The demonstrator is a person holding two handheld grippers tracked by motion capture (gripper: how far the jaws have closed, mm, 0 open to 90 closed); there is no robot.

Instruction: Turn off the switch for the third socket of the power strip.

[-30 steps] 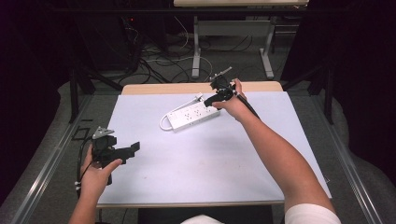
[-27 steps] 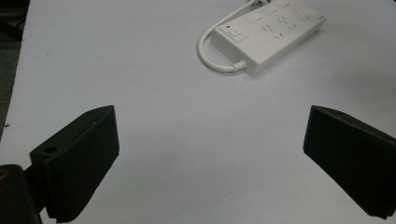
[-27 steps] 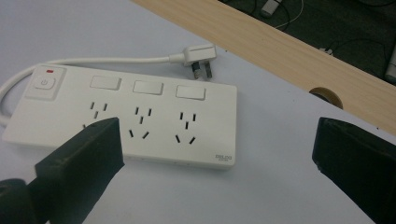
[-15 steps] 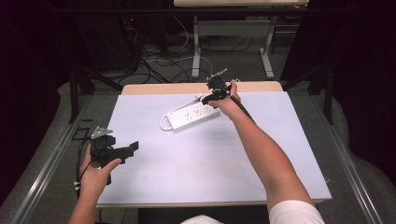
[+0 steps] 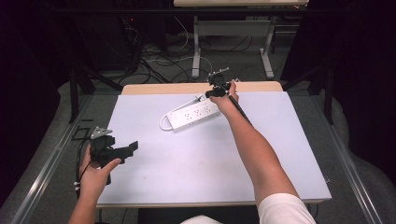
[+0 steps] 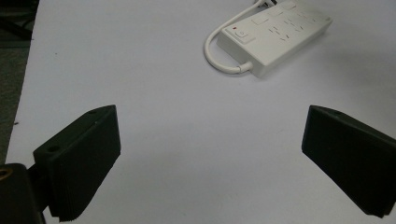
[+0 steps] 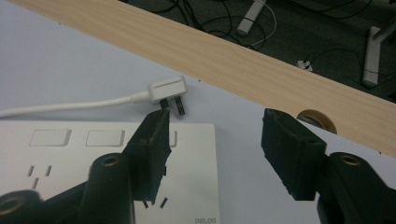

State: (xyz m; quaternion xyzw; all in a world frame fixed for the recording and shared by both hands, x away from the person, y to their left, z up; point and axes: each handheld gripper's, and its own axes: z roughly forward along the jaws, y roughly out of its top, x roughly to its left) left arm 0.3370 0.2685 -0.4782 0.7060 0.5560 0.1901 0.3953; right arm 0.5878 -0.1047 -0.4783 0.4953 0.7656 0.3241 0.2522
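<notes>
A white power strip (image 5: 192, 114) lies toward the far side of the white desk (image 5: 187, 177), its own plug (image 7: 167, 90) just beyond its end, where the right tool (image 7: 212, 140) hovers with jaws wide, seemingly lining up a grab, while the left tool (image 5: 126, 149) waits near the desk's left edge, also wide and empty.

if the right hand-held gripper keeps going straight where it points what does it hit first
Probably the white plug lying just beyond the power strip. The right hand-held gripper is open over the strip's end, aimed past it. Depth is unclear; past that lies the table's wooden edge.
</notes>
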